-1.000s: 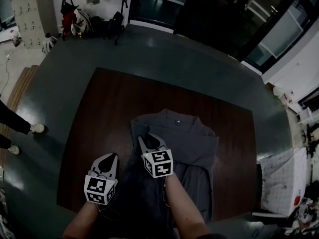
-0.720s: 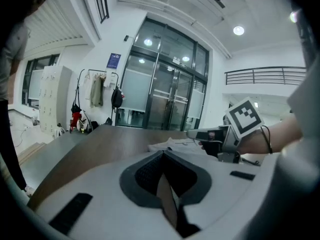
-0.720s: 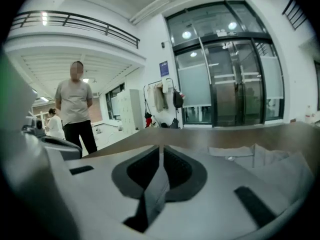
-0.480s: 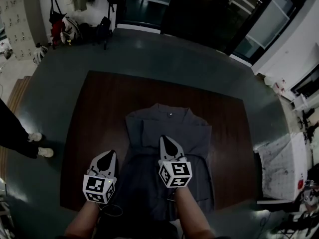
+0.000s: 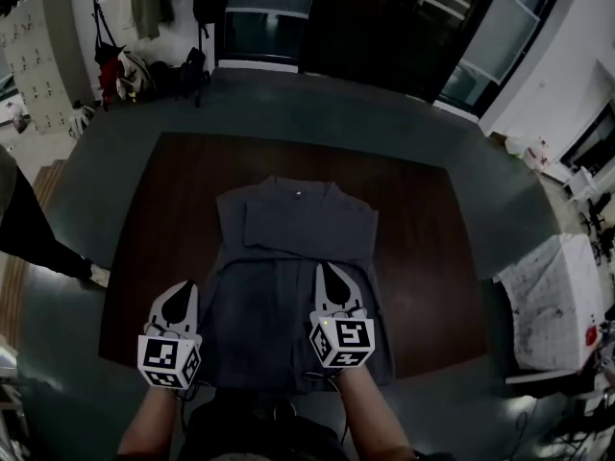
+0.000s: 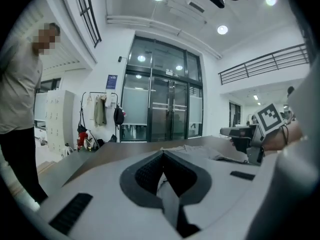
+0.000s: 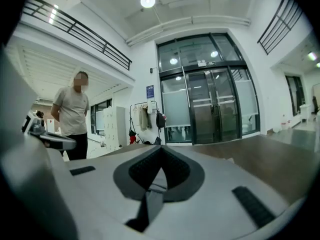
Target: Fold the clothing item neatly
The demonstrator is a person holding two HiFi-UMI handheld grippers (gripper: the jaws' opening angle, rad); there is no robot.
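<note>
No text, brand or number can be read. Only square black-and-white markers (image 5: 169, 363) are borne by the cubes (image 5: 343, 341) of the left gripper (image 5: 181, 294) and right gripper (image 5: 328, 275). Print on the blue sign (image 6: 111, 81) beside the glass doors (image 6: 170, 109) and on the tag (image 5: 297, 196) at the collar of the shirt (image 5: 288, 248) is too small to be made out.

Our left gripper (image 6: 162, 156) clamps its jaws on a strip of the grey garment (image 6: 169, 206). Past it we see more of the cloth lying on the brown worktop (image 6: 125, 151), the right gripper (image 6: 225, 132) at the frame's right, a person (image 6: 20, 94) standing at left, and glass doors (image 6: 170, 109) behind.
</note>
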